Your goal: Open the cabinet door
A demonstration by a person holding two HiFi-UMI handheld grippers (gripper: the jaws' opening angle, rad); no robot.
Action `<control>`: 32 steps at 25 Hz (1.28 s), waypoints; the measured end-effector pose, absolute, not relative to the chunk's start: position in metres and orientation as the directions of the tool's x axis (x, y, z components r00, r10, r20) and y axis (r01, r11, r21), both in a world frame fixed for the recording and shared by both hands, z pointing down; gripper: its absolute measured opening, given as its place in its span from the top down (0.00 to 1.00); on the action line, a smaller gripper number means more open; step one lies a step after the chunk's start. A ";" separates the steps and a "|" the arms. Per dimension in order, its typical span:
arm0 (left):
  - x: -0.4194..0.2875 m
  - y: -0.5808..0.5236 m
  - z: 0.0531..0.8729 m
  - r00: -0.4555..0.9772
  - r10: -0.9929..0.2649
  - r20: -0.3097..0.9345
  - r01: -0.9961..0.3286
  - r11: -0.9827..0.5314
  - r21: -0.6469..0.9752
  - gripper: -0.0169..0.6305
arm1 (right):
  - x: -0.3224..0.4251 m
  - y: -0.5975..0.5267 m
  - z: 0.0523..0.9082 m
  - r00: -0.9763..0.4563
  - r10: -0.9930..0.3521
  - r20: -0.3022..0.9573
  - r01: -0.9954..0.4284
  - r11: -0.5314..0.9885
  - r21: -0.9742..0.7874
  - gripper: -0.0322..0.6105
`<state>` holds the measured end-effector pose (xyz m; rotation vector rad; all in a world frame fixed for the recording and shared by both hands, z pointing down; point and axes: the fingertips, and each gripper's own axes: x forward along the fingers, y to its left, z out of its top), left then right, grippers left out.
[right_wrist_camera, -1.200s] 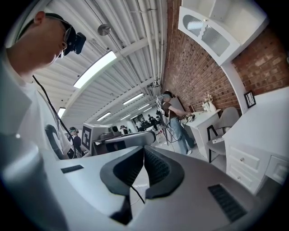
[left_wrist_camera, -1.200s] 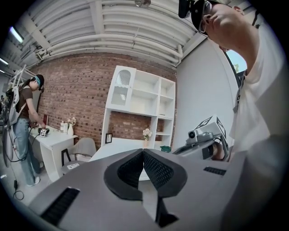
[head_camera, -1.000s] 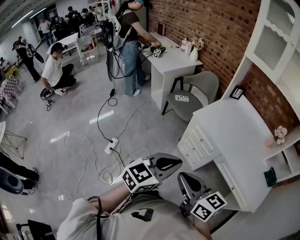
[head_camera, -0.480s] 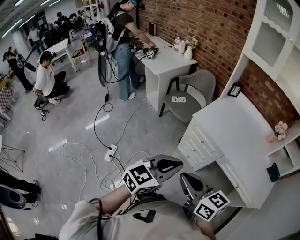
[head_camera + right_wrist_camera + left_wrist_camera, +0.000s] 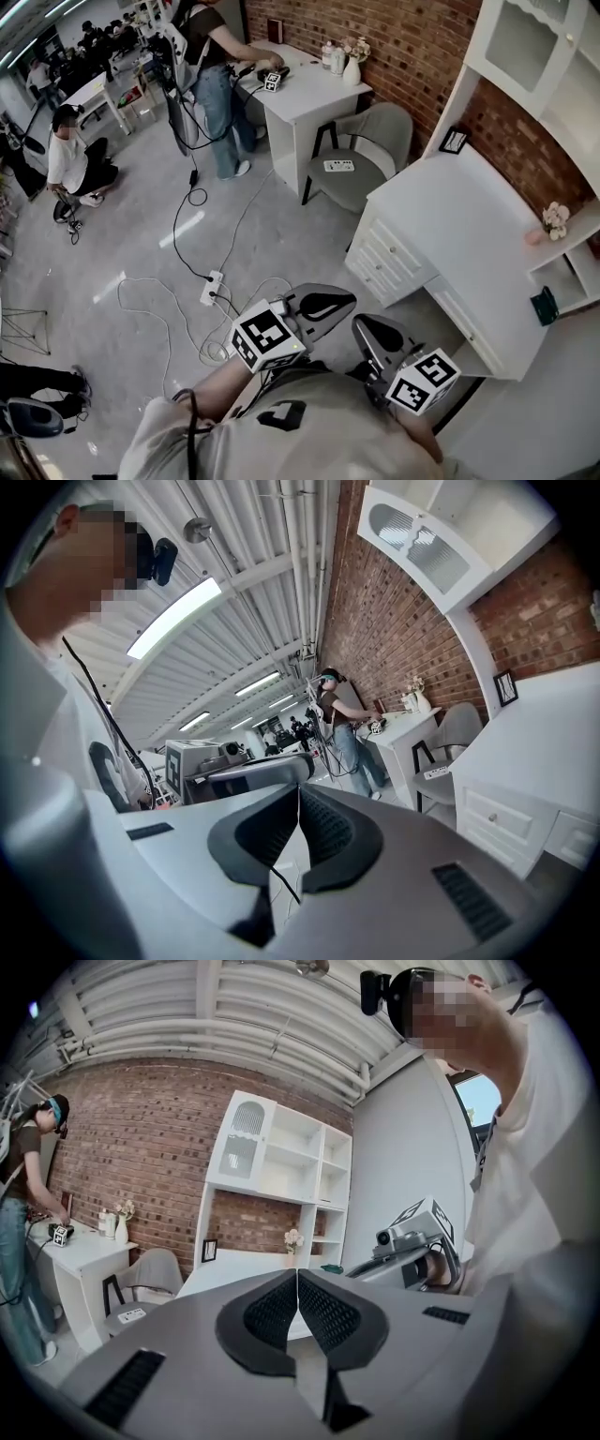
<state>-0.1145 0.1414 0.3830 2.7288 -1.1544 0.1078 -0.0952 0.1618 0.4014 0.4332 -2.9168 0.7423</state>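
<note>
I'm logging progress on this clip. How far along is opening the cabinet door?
Nothing looks done: the glass-fronted cabinet door sits shut. In hand: both the left gripper and right gripper are shut, empty, held short of it. Left: reach the door, grip it, pull it open.

Grey floor (image 5: 112, 234) carries white cables (image 5: 157, 314) and a power strip (image 5: 210, 288); the white counter (image 5: 450, 234) bears a small frame (image 5: 454, 141)
</note>
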 end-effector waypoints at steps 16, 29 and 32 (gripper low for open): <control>-0.100 0.095 0.362 0.663 -0.731 0.165 -0.748 -0.654 0.112 0.95 | -0.048 0.123 0.384 -0.944 -0.274 0.182 -0.329 0.809 -0.488 0.91; -0.036 0.059 0.381 0.717 -0.663 0.216 -0.694 -0.707 0.135 0.95 | 0.001 0.086 0.388 -0.918 -0.350 0.183 -0.395 0.781 -0.485 0.91; -0.014 0.052 0.386 0.732 -0.644 0.223 -0.677 -0.726 0.124 0.95 | 0.020 0.078 0.393 -0.912 -0.372 0.170 -0.406 0.777 -0.481 0.91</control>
